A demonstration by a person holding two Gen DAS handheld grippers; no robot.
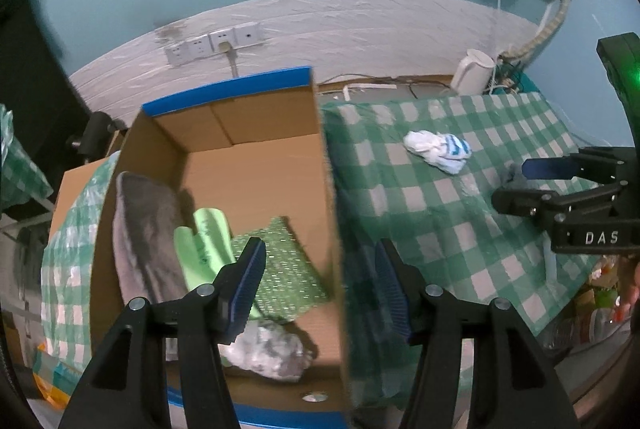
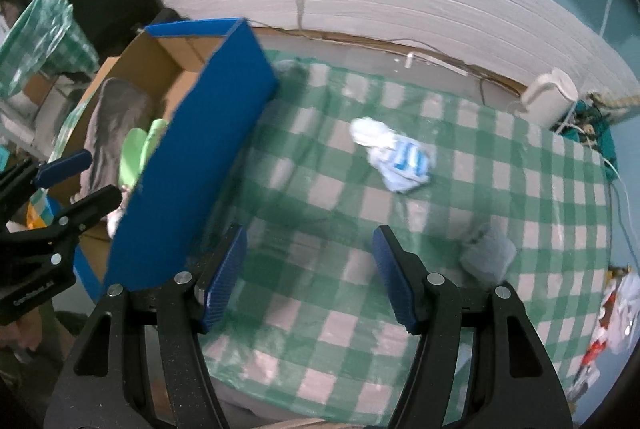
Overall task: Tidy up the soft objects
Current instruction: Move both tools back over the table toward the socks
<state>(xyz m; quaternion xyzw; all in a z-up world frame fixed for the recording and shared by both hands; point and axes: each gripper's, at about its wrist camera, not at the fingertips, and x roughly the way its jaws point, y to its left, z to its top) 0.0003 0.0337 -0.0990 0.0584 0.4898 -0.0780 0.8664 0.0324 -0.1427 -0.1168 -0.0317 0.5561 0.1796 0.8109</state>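
Left wrist view is showing me my left claw (image 1: 322,283) standing wide with nothing between its blue pads, hanging over the right wall of the cardboard box (image 1: 256,165). Inside the box I am seeing a grey cloth (image 1: 146,229) leaning against the left wall, a light green glove (image 1: 204,249) beside it, a green dotted cloth (image 1: 284,269) lying flat, and a white-grey crumpled cloth (image 1: 272,349) near the front wall. On the checkered tabletop (image 1: 460,229) to the right of the box a white sock bundle with blue stripes (image 1: 438,149) is lying on its own. My right claw (image 1: 516,183) is reaching in from the right edge, its fingers apart, close to a small grey item I cannot make out clearly.

From the right wrist view I am watching the right claw (image 2: 310,271) gaping wide and empty above the tabletop (image 2: 340,329). The striped sock bundle (image 2: 394,153) is sitting ahead of it, well apart from the fingers, and a grey folded piece (image 2: 488,253) is lying just to the right of the right finger. The box (image 2: 192,165), blue on the outside, is standing to the left, with the left claw (image 2: 78,177) open beside it.
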